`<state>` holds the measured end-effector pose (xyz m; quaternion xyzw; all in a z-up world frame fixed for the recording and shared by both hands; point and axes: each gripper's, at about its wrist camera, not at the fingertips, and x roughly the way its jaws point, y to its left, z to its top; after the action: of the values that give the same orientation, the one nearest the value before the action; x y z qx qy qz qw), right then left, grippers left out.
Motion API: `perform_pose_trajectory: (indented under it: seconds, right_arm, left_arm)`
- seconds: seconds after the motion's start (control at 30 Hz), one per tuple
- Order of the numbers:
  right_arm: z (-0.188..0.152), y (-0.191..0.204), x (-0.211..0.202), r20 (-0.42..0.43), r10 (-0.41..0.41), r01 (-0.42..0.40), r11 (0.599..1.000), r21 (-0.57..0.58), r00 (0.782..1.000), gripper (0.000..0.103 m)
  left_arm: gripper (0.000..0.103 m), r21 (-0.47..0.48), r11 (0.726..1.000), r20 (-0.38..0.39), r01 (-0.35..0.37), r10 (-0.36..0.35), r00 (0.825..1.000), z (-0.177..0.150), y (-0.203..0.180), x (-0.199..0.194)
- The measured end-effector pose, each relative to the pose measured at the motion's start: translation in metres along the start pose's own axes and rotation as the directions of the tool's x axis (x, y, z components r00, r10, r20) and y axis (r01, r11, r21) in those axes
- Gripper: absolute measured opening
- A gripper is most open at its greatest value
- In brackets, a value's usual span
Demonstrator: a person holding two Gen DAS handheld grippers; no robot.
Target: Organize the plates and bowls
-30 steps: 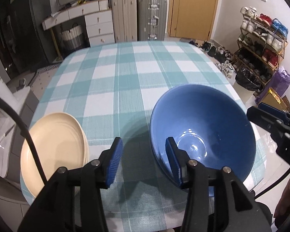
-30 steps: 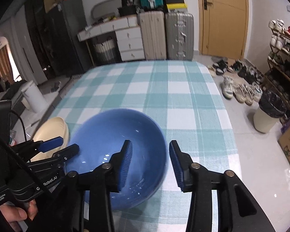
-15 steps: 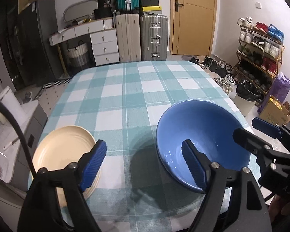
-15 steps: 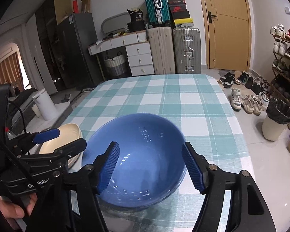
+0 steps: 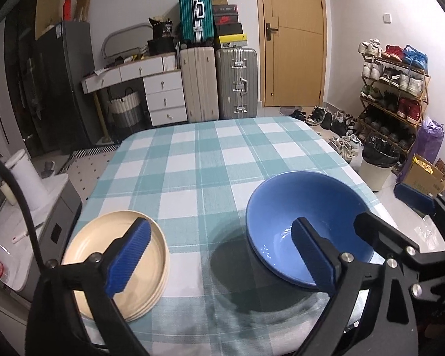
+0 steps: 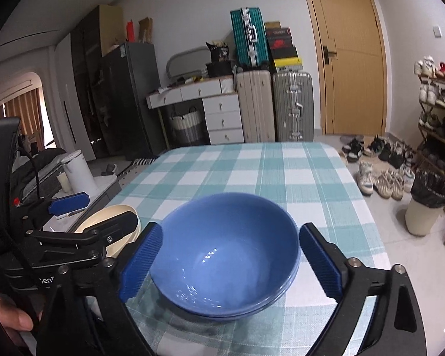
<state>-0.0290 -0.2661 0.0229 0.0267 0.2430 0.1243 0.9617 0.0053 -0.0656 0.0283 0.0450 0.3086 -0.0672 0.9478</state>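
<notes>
Nested blue bowls [image 6: 222, 237] [image 5: 296, 201] stand on the teal-checked table [image 5: 210, 154], near its front right edge. My right gripper [image 6: 231, 262] is just behind them. Its jaws are opening, and its blue pads flank the bowls without pressing on them. A stack of cream plates [image 5: 83, 237] [image 6: 120, 246] lies at the front left. My left gripper [image 5: 219, 256] hovers between the plates and the bowls. Its jaws are opening and nothing is between them. Each gripper shows in the other's view: the right gripper [image 5: 379, 204] and the left gripper [image 6: 112, 210].
The table ends close in front and to the right. A bin with a black bag [image 5: 376, 166] and scattered shoes are on the floor to the right. Suitcases [image 5: 216, 80] and a drawer unit stand at the far wall. A hand [image 6: 12, 317] holds the left gripper.
The jaws of both grippers have spread from narrow to wide. Both grippers have drawn back from the bowls and tipped upward. The bowls and plates have stayed put.
</notes>
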Motion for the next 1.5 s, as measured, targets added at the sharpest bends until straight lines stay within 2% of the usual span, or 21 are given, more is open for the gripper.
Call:
perform_pose_trajectory:
  seconds: [0.23, 0.47, 0.63, 0.87, 1.03, 1.23, 1.4, 1.5]
  right_arm:
    - [-0.005, 0.010, -0.010, 0.050, 0.017, -0.017, 1.000, -0.019, 0.999, 0.102]
    - [-0.010, 0.010, -0.019, 0.081, 0.025, -0.026, 1.000, 0.010, 0.996, 0.102]
    - [-0.012, 0.006, -0.022, 0.087, 0.009, -0.012, 0.999, 0.033, 0.996, 0.102]
    - [-0.014, -0.008, -0.028, 0.107, -0.005, -0.005, 0.996, 0.093, 0.994, 0.102]
    - [-0.014, -0.002, -0.026, 0.092, 0.001, -0.007, 0.998, 0.066, 0.996, 0.102]
    - [-0.015, 0.003, -0.021, 0.068, 0.006, -0.008, 0.999, 0.035, 0.998, 0.102]
    - [-0.015, -0.005, -0.017, 0.050, 0.002, -0.005, 0.998, 0.070, 0.999, 0.102]
    - [-0.015, -0.014, -0.013, 0.033, -0.027, 0.023, 0.993, 0.115, 0.999, 0.102]
  left_arm:
    - [0.098, -0.023, 1.000, 0.042, 0.001, 0.000, 0.999, -0.009, 0.009, -0.010]
    - [0.099, -0.062, 0.998, 0.102, 0.008, -0.001, 0.995, -0.024, 0.020, -0.015]
    - [0.099, -0.083, 0.996, 0.100, 0.024, -0.015, 0.995, -0.032, 0.022, -0.013]
    - [0.099, -0.060, 0.998, 0.162, -0.017, 0.026, 0.986, -0.035, 0.017, -0.018]
    - [0.099, -0.038, 0.999, 0.154, -0.023, 0.029, 0.988, -0.035, 0.014, -0.015]
    - [0.099, -0.083, 0.996, 0.116, 0.014, -0.005, 0.993, -0.036, 0.019, -0.010]
    - [0.099, -0.100, 0.995, 0.062, 0.012, -0.005, 0.998, -0.037, 0.019, 0.001]
    - [0.099, -0.112, 0.994, 0.016, 0.015, -0.013, 1.000, -0.037, 0.021, 0.010]
